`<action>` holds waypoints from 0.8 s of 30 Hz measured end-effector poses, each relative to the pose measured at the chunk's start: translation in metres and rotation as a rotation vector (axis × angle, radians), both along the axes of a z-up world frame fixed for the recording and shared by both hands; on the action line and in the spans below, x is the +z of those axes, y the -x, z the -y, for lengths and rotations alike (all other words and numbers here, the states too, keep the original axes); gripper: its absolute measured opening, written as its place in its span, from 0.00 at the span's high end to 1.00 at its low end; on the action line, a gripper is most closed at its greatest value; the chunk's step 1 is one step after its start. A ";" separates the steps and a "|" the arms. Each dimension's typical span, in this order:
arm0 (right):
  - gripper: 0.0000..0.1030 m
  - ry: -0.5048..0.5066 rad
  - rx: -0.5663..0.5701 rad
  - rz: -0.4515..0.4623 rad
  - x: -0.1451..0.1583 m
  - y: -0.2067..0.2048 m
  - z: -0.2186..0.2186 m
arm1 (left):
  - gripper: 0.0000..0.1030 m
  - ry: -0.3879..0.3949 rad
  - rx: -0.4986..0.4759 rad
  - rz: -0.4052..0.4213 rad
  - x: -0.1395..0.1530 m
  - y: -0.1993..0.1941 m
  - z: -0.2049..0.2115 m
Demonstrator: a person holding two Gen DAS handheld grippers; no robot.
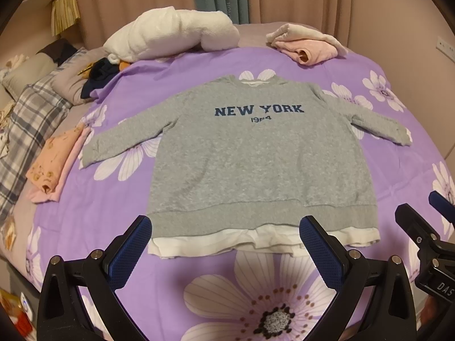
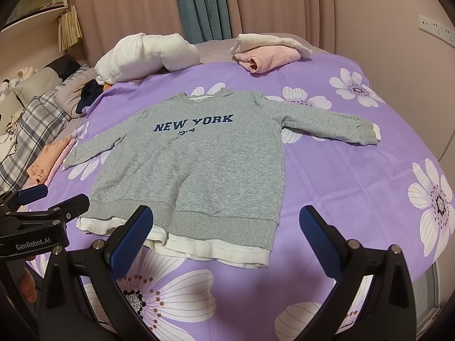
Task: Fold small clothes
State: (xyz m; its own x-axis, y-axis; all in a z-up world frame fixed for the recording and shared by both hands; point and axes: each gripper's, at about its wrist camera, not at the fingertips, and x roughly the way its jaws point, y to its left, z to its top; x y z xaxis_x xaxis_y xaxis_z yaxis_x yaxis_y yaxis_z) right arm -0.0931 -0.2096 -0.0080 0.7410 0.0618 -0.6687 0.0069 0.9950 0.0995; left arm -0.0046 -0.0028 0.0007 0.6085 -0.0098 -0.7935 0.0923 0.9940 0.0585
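Note:
A small grey sweatshirt (image 1: pixel 256 153) with "NEW YORK" in blue and a white hem lies flat, face up, sleeves spread, on the purple flowered bedsheet (image 1: pixel 398 147). It also shows in the right wrist view (image 2: pixel 199 164). My left gripper (image 1: pixel 226 227) is open and empty, hovering just before the hem's middle. My right gripper (image 2: pixel 227 221) is open and empty near the hem's right corner. The right gripper shows at the left view's right edge (image 1: pixel 426 216); the left gripper shows at the right view's left edge (image 2: pixel 54 199).
A folded pink garment (image 1: pixel 310 45) and a white rolled blanket (image 1: pixel 173 32) lie at the far side of the bed. A folded peach and pink pile (image 1: pixel 54 164) lies left of the sweatshirt, beside a plaid blanket (image 1: pixel 28 125). Dark clothes (image 1: pixel 99 76) lie far left.

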 end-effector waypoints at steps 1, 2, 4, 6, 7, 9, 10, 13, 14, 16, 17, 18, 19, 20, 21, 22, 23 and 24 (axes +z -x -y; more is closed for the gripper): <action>0.00 0.000 -0.001 -0.001 0.000 0.000 0.000 | 0.01 0.001 0.000 0.000 0.000 0.000 0.000; 0.00 -0.001 -0.001 -0.001 0.000 0.000 0.000 | 0.00 0.000 -0.001 0.001 0.001 0.000 -0.001; 0.00 -0.001 0.000 -0.001 0.000 0.000 0.001 | 0.01 -0.002 -0.001 0.002 0.001 0.000 -0.001; 0.00 -0.001 -0.001 -0.001 0.000 0.000 0.000 | 0.01 -0.001 -0.002 0.002 0.002 -0.001 -0.003; 0.00 -0.001 0.001 -0.001 0.000 0.000 0.001 | 0.00 -0.002 -0.001 0.002 0.002 -0.001 -0.003; 0.00 -0.001 0.000 -0.001 0.000 0.000 0.001 | 0.01 -0.001 0.001 0.002 0.000 0.000 -0.001; 0.00 -0.001 0.001 -0.001 0.000 -0.001 0.001 | 0.00 -0.001 0.000 0.001 0.000 0.000 0.000; 0.00 -0.002 0.002 -0.001 -0.001 0.000 0.001 | 0.01 -0.002 0.000 0.002 0.000 0.000 -0.001; 0.00 -0.001 0.001 -0.001 0.000 0.000 0.001 | 0.01 -0.001 0.001 0.002 0.000 0.000 0.000; 0.00 -0.002 0.002 -0.001 0.000 0.000 0.001 | 0.01 -0.002 0.001 0.003 0.000 0.000 -0.001; 0.00 -0.002 0.001 -0.002 0.000 0.000 0.001 | 0.01 -0.002 0.001 0.003 0.000 0.000 -0.001; 0.00 -0.001 0.000 -0.002 -0.001 0.000 0.001 | 0.01 -0.002 0.000 0.003 0.000 0.000 -0.002; 0.00 -0.001 -0.001 -0.002 -0.001 0.000 0.001 | 0.01 0.000 0.001 0.002 -0.001 0.001 0.001; 0.00 -0.002 -0.001 -0.003 -0.001 0.001 0.001 | 0.00 -0.001 0.001 0.001 -0.001 0.000 0.000; 0.00 -0.003 -0.002 -0.004 -0.001 0.001 0.001 | 0.01 -0.002 0.001 0.001 -0.001 0.000 0.000; 0.00 -0.003 -0.002 -0.003 -0.002 0.002 0.001 | 0.01 -0.002 0.000 0.001 -0.001 0.001 0.001; 0.00 -0.002 -0.003 -0.002 -0.002 0.002 0.001 | 0.01 -0.002 0.001 0.002 -0.001 0.001 0.000; 0.00 -0.002 -0.002 -0.002 -0.002 0.003 0.000 | 0.01 -0.001 0.001 0.002 -0.001 0.001 0.000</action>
